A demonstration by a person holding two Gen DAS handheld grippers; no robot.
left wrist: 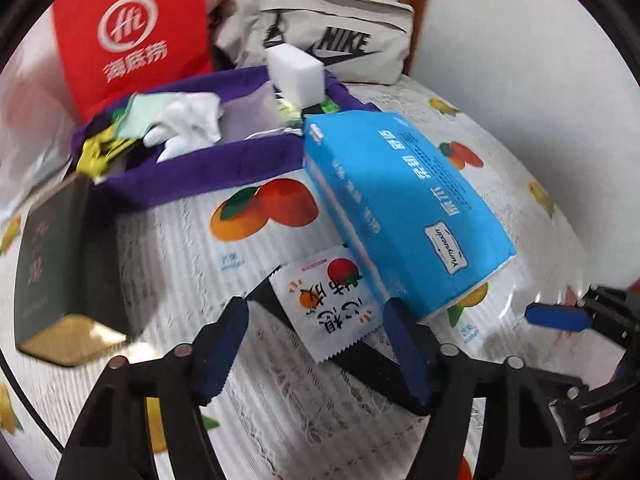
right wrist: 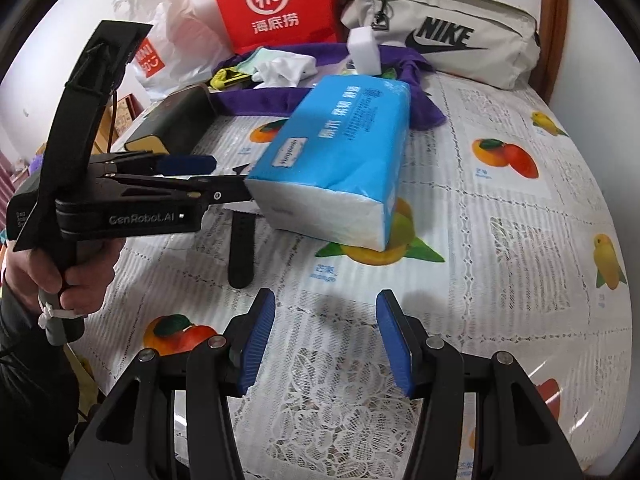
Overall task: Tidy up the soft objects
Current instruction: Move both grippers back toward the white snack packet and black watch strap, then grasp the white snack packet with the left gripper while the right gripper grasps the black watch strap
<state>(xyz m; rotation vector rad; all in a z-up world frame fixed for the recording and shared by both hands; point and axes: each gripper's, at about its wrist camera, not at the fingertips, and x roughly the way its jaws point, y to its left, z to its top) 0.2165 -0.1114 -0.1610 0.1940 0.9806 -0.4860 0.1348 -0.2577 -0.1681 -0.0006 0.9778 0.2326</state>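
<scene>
Nearest to us, the right gripper (right wrist: 326, 340) hangs over the fruit-print tablecloth (right wrist: 500, 240) with its blue pads apart and nothing between them; we judge it is waiting its turn. To its left, our left hand (right wrist: 76, 276) grips the handle of the left gripper (left wrist: 316, 340), whose jaws stand apart above a small white sachet (left wrist: 320, 300) lying flat on the cloth over a black strap (right wrist: 242, 248). The pads press on nothing, so we read the sachet as let go or not yet taken; we cannot tell which.

Just beyond the sachet, the blue tissue pack (left wrist: 404, 208) lies at an angle, one end resting toward the purple fabric bin (left wrist: 208, 176) and its near end just beside the left gripper's right finger. It is soft and bulky, so it likely needs a wide grasp across its short side.

Behind it, the bin already holds white cloth (left wrist: 188, 128) and pale green and yellow pieces, with a white sponge block (left wrist: 296, 72) upright on its far rim. A dark box (left wrist: 68, 260) stands at the bin's left. Farthest back lean a red bag (left wrist: 132, 28) and a beige Nike pouch (left wrist: 328, 36), apparently just backdrop.
</scene>
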